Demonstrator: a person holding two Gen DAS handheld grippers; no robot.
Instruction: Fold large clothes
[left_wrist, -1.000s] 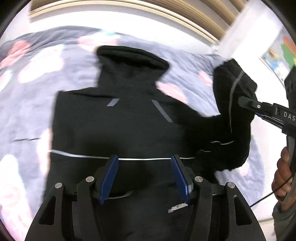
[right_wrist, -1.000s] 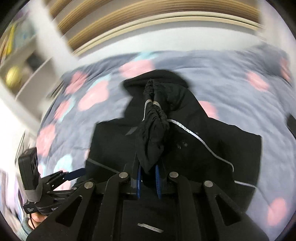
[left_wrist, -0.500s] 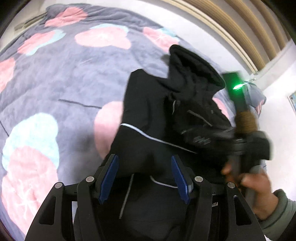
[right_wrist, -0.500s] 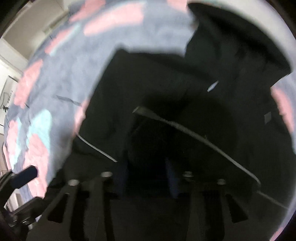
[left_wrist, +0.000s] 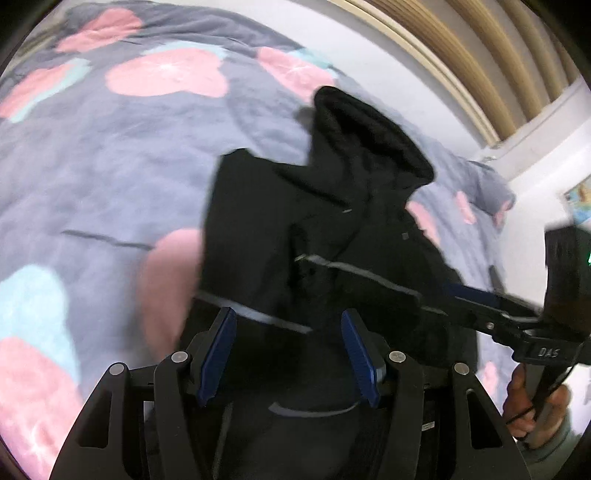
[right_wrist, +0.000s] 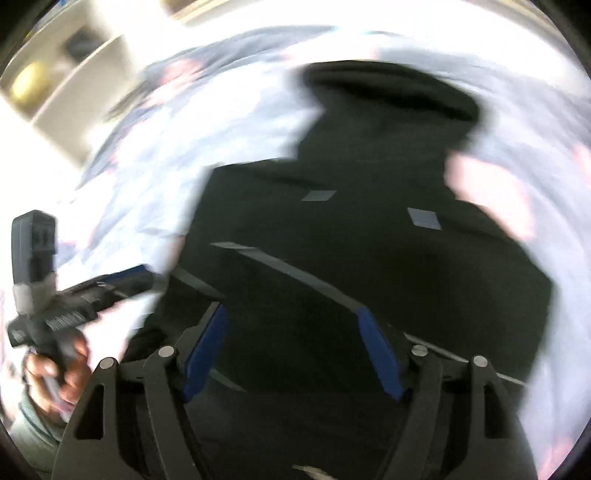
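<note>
A black hooded jacket (left_wrist: 280, 229) with thin grey reflective stripes lies on a grey quilt with pink and teal blotches (left_wrist: 92, 166). One sleeve lies folded across its body. My left gripper (left_wrist: 291, 350) is open and empty, just above the jacket's lower part. My right gripper (right_wrist: 291, 350) is open and empty above the jacket (right_wrist: 369, 240); it also shows in the left wrist view (left_wrist: 472, 299) at the jacket's right edge. The right wrist view is blurred.
The bed's far edge meets a white wall with wooden slats (left_wrist: 480, 55). White shelves (right_wrist: 55, 81) stand at the upper left of the right wrist view. The left gripper's body and the hand holding it (right_wrist: 48, 306) show there too.
My right gripper carried the bunched sleeve across the jacket, let go and opened, then drew back to the right. The left gripper stayed open and swung left.
</note>
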